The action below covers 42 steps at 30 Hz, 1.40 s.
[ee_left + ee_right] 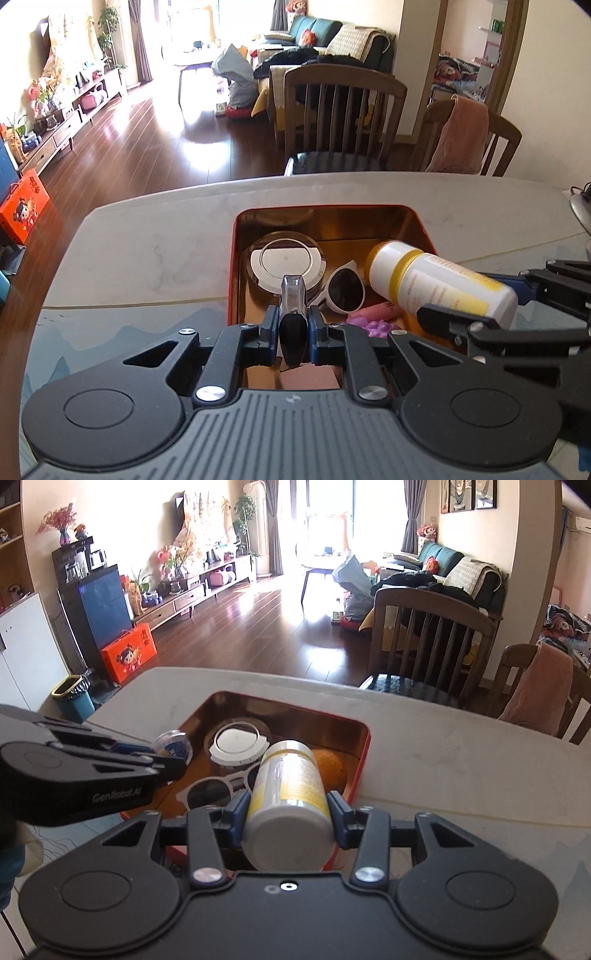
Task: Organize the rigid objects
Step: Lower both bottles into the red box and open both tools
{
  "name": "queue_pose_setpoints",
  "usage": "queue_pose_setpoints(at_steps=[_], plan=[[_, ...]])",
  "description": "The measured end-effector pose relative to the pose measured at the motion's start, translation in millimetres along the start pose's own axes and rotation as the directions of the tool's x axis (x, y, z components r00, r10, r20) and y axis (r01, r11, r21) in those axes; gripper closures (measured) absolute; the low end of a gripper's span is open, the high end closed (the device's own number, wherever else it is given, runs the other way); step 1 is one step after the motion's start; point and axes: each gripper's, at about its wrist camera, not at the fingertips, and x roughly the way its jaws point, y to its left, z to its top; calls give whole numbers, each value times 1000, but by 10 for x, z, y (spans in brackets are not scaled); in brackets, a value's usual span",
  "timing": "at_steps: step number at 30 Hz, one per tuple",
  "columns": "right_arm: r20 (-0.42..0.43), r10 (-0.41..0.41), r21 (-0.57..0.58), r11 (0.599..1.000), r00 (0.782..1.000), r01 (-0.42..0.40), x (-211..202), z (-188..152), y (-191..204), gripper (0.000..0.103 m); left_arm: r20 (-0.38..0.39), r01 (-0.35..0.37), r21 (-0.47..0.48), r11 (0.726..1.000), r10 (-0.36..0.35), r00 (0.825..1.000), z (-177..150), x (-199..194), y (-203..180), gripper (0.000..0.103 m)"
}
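Note:
A red tin box [233, 258] with a gold inside sits on the marble table; it also shows in the right wrist view [364, 753]. In it lie a round silver-lidded jar [286, 260], white sunglasses [345, 291], an orange [330, 770] and a purple toy [375, 326]. My left gripper [293, 328] is shut on a small clear disc-shaped case [293, 299], seen edge-on, above the box's near edge; the case also shows in the right wrist view [173, 746]. My right gripper [290, 812] is shut on a white and yellow bottle [288, 794], held over the box's right side.
Two wooden chairs [343, 110] stand behind the table's far edge; one [461, 136] carries a pink cloth. Bare marble tabletop [147, 240] lies left of the box. A pink object [376, 308] lies under the bottle. A living room with wood floor lies beyond.

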Motion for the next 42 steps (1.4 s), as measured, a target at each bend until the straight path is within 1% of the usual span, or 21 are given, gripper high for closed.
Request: queue_pose_setpoints(at_steps=[4,9,12,14,19,23,25,29,35,42], plan=[[-7,0,-30,1000,1000,0,55,-27,50,59,-23,-1,7,1000,1,1000,5,141,-11,88],[-24,7,-23,1000,1000,-8,118,-59,80,59,-44,9,6,1000,-8,999,2,247,-14,88],[-27,15,-13,1000,1000,-15,136,-69,11,59,-59,12,6,1000,-11,998,-13,302,8,88],[-32,3,-14,1000,999,-4,138,-72,6,59,-68,22,-2,1000,-22,997,-30,333,27,88],[-51,-23,-13,1000,998,22,145,-104,7,56,-95,47,-10,999,-48,994,-52,385,63,88],[-65,-9,-5,1000,998,9,129,-114,5,52,-120,54,-24,998,-56,991,-77,411,60,88],[-61,-5,-4,1000,998,5,113,-111,8,49,-126,56,-39,998,-60,990,-84,415,63,88],[-59,4,3,1000,998,-4,75,-114,-1,45,-136,48,-47,998,-54,989,-103,395,62,88],[-42,26,19,999,999,-25,15,-89,-7,39,-130,57,-74,996,-66,989,-112,296,93,88],[-23,46,26,999,999,-45,-113,-62,2,39,-103,29,-89,996,-38,994,-115,104,85,87]])
